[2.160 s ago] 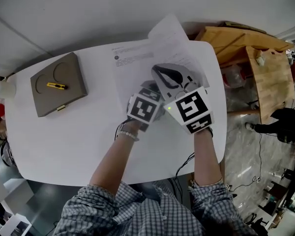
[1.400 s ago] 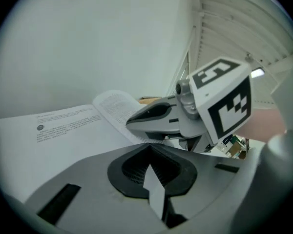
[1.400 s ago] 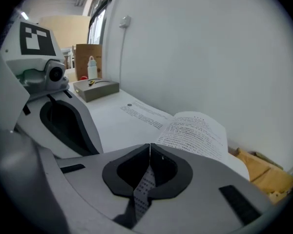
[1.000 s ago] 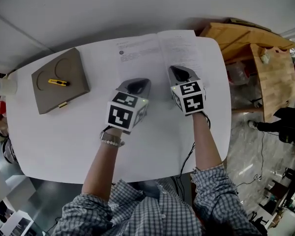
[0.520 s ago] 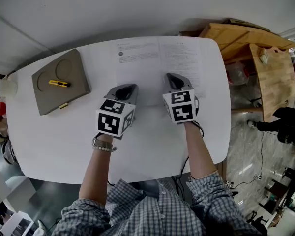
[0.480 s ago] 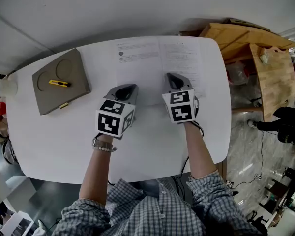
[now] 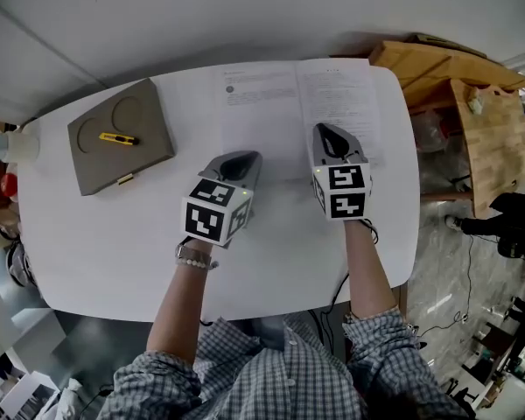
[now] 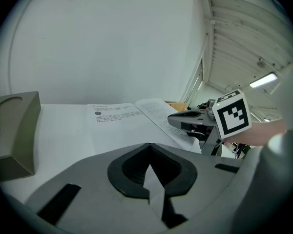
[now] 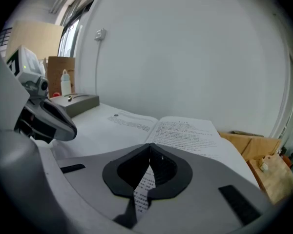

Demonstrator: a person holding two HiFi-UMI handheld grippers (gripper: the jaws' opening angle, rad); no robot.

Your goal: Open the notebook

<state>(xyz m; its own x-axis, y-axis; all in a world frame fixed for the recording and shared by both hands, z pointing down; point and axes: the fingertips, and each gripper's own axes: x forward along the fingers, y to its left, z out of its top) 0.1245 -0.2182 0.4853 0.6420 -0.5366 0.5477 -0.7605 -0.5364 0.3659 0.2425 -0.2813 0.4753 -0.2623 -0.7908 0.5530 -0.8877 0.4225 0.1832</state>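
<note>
Even, soft daylight; faint shadows on the tabletop [image 7: 114, 234]; gripper views bulge, with dark vignetted corners.

The head view looks steeply down on the bench [image 7: 96, 234], while the left and right gripper views skim low across it, all sharing the notebook [image 7: 276, 116].

The table [image 7: 96, 234] is white. The notebook [image 7: 280, 112] has white pages with tiny dark print. The box [image 7: 114, 151] is grey-brown. The little tool [image 7: 118, 137] on it looks yellow and black, though it is very small. The left gripper [image 7: 239, 159] and right gripper [image 7: 328, 134] are grey, with black-and-white square patterns. The shirt [image 7: 271, 379] is checked, blue-grey and white. The board [image 7: 477, 138] is light brown.
</note>
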